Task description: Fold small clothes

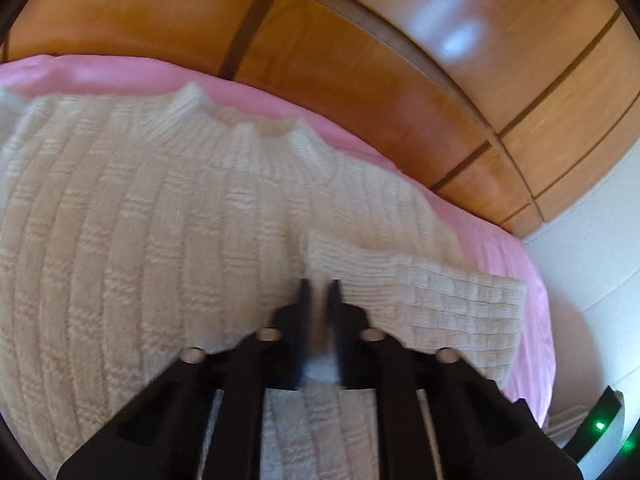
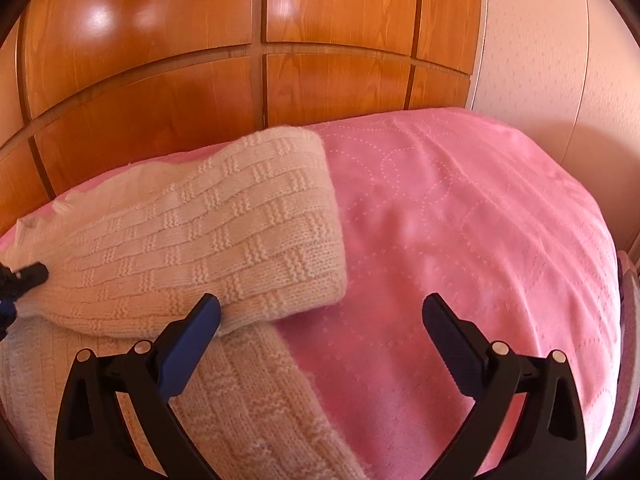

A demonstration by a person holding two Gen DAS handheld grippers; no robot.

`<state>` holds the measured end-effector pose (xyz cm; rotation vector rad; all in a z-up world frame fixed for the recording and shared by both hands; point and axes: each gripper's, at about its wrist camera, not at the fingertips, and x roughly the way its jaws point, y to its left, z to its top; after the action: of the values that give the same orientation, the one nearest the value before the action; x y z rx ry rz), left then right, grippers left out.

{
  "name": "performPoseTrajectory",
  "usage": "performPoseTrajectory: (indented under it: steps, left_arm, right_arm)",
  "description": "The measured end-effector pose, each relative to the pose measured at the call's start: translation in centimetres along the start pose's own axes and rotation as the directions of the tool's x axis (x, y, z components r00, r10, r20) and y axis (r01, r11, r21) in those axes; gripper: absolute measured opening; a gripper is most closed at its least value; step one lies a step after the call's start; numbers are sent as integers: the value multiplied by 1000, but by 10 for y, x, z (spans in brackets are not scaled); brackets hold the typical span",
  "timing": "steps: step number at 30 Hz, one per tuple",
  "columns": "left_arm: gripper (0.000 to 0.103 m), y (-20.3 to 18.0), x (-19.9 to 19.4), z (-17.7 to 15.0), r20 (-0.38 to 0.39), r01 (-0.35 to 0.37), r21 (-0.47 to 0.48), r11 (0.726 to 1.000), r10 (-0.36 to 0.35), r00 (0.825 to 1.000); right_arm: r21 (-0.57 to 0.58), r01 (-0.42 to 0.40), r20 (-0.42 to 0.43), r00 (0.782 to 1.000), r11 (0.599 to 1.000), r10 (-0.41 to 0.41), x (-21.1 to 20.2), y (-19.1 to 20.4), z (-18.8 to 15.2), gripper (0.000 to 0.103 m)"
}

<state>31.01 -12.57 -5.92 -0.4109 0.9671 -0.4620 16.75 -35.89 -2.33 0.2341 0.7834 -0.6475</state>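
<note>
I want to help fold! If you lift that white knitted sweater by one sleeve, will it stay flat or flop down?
The sweater would probably flop: its sleeve already bends over itself. The chunky knit looks soft, likely not slippery, so it should stay put on the pink bedspread.

Legible text, labels, brands, numbers, signs: none in either wrist view. The cream ribbed knit sweater (image 1: pixel 160 220), the pink quilted bedspread (image 2: pixel 460 208) with its stitched circle pattern and the glossy orange-brown wooden wardrobe panels (image 2: pixel 160 80) carry no readable marking.
</note>
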Motion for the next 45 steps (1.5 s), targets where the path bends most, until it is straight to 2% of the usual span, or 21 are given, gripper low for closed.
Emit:
performPoseTrajectory:
  steps: [5, 9, 13, 17, 20, 25, 30, 33, 36, 39, 42, 45]
  left_arm:
    - [5, 1, -36, 10, 125, 4, 78, 997, -14, 992]
    - [5, 21, -59, 11, 187, -17, 61, 998, 6, 982]
    - [5, 52, -75, 0, 235, -60, -6, 998, 59, 970]
    - [5, 92, -87, -14, 240, -85, -130, 988, 114, 964]
    - [5, 116, -101, -23, 263, -73, -209, 975, 128, 956]
    - [5, 137, -119, -32, 317, -59, -289, 956, 154, 936]
    - [5, 156, -122, -45, 315, 11, -334, 943, 101, 944]
    - [5, 157, -118, -44, 306, 16, -331, 943, 91, 948]
    - [5, 159, -116, -45, 305, 32, -338, 941, 77, 949]
    - [5, 161, -114, -45, 301, 41, -338, 940, 66, 951]
    - [6, 160, -112, -44, 300, 34, -331, 943, 70, 951]
    - [14, 159, -110, -44, 300, 44, -316, 948, 56, 952]
  right_arm:
    - [38, -1, 11, 1000, 999, 0, 3, -3, 0, 101]
    - [41, -4, 15, 1000, 999, 4, 2, -3, 0, 101]
    - [77, -31, 13, 999, 997, 31, 3, -11, 0, 101]
    - [129, -56, -21, 998, 990, 59, 10, -20, 0, 101]
    - [145, -75, -28, 996, 987, 80, 11, -23, -1, 101]
    - [140, -116, -32, 992, 983, 122, 11, -22, -1, 101]
    - [74, -220, -110, 968, 973, 228, 18, -5, 14, 101]
    - [-43, -201, -133, 972, 979, 194, 29, 21, 29, 101]
    - [-82, -181, -127, 977, 980, 170, 40, 36, 41, 101]
    - [-40, -216, -87, 973, 976, 212, 46, 35, 50, 101]
    - [94, -128, -65, 989, 987, 134, 51, 13, 52, 101]
    - [279, -65, -130, 986, 958, 104, 65, -21, 37, 101]
